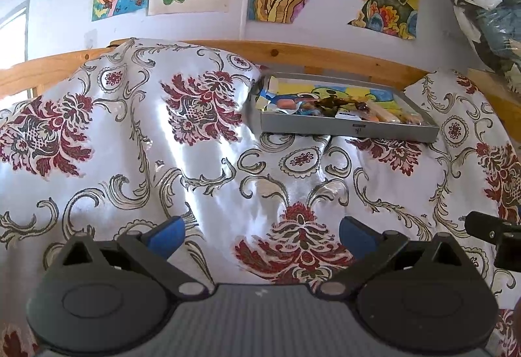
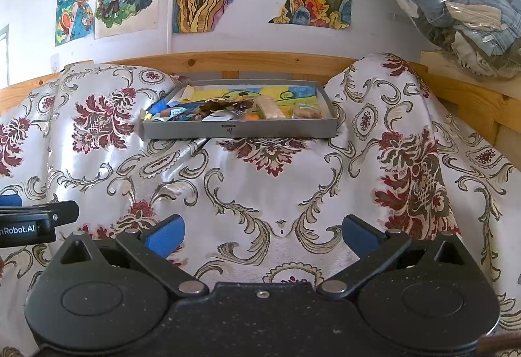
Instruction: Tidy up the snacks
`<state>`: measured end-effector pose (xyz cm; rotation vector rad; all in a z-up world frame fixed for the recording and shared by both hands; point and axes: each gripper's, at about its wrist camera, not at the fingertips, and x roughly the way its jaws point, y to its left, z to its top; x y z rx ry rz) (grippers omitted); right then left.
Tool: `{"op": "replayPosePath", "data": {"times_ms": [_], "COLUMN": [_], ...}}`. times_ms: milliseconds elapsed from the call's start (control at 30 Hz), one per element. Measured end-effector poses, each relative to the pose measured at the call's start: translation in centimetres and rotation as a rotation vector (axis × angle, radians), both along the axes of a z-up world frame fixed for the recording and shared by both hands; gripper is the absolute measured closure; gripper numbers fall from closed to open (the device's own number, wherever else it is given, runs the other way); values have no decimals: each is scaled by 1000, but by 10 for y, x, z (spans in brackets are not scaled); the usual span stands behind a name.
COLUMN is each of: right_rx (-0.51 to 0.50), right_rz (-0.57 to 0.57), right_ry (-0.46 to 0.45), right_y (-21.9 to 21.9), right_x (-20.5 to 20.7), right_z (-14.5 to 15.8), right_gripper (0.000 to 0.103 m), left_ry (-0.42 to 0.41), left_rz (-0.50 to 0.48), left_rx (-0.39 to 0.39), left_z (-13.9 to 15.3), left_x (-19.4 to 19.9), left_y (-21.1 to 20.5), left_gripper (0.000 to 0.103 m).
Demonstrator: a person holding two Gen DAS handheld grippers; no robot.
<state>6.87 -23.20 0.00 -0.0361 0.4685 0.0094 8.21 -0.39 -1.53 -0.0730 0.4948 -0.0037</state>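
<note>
Both grippers hover low over the patterned cloth (image 2: 260, 194), fingers spread wide and empty: left gripper (image 1: 262, 238), right gripper (image 2: 263, 236). The snacks (image 2: 228, 111) lie heaped in a grey tray (image 2: 241, 130) farther back on the cloth, between two draped humps, below the wooden rail (image 2: 247, 60)

We see both views lit by bright daylight entering at 9 o'clock, where a window (image 1: 13, 31) blows out to white. Glare streaks the shiny cloth (image 1: 202, 168) at the centre and toward 8 o'clock; soft shadows sit in its folds. Fisheye bending curves the wooden rail (image 2: 260, 60), and corners go black. Focus stays fairly sharp, softening toward the rims.
</note>
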Motion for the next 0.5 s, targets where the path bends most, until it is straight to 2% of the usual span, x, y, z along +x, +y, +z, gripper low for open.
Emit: {"op": "replayPosePath", "data": {"times_ms": [500], "right_rx": [-6], "right_rz": [3], "right_ry": [4], "right_y": [0], "right_x": [1], "right_z": [-1], "right_gripper": [1], "left_ry": [5], "left_rz": [-4], "left_rx": [-6], "left_z": [-1], "left_x": [1], "left_y": [-1], "left_gripper": [1]}}
